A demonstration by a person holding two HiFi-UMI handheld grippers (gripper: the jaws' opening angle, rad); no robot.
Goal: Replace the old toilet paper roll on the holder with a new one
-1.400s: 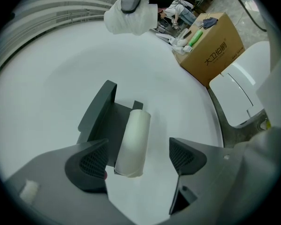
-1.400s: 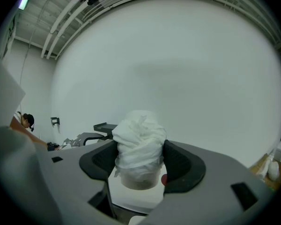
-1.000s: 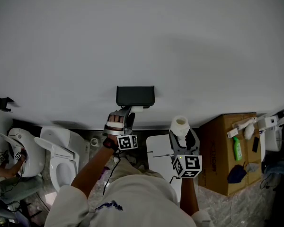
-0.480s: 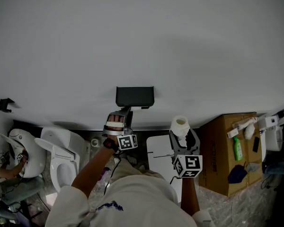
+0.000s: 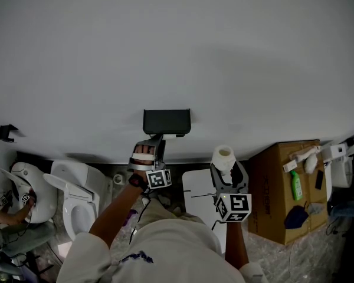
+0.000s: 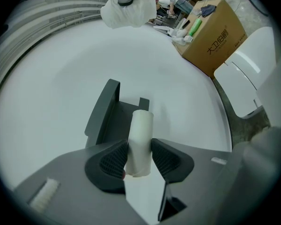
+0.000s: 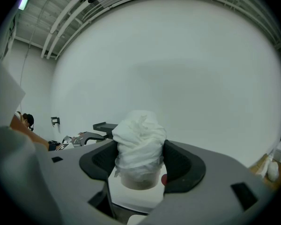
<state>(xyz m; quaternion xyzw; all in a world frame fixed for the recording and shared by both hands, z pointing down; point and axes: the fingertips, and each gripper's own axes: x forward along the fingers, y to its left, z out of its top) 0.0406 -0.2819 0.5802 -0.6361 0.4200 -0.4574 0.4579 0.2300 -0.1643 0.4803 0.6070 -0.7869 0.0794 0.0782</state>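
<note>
Left gripper (image 6: 139,159) had just been closing its jaws and pinched the old tube (image 6: 141,128) at the dark wall holder (image 6: 102,116). Right gripper (image 7: 139,168) clamped the new roll (image 7: 140,135), off to the holder's right.

The broad wall (image 5: 177,52) is plain pale grey-white. The flat wall-mounted paper holder (image 5: 167,121) on it is black. The slim empty cardboard tube (image 6: 140,135) is off-white, and the crumpled new toilet paper roll (image 7: 139,142) is white. At left, the glossy ceramic toilet (image 5: 71,178) is white. At right, the cardboard box (image 5: 271,187) is brown with black print, and the plastic bottle (image 5: 295,186) is bright green.
</note>
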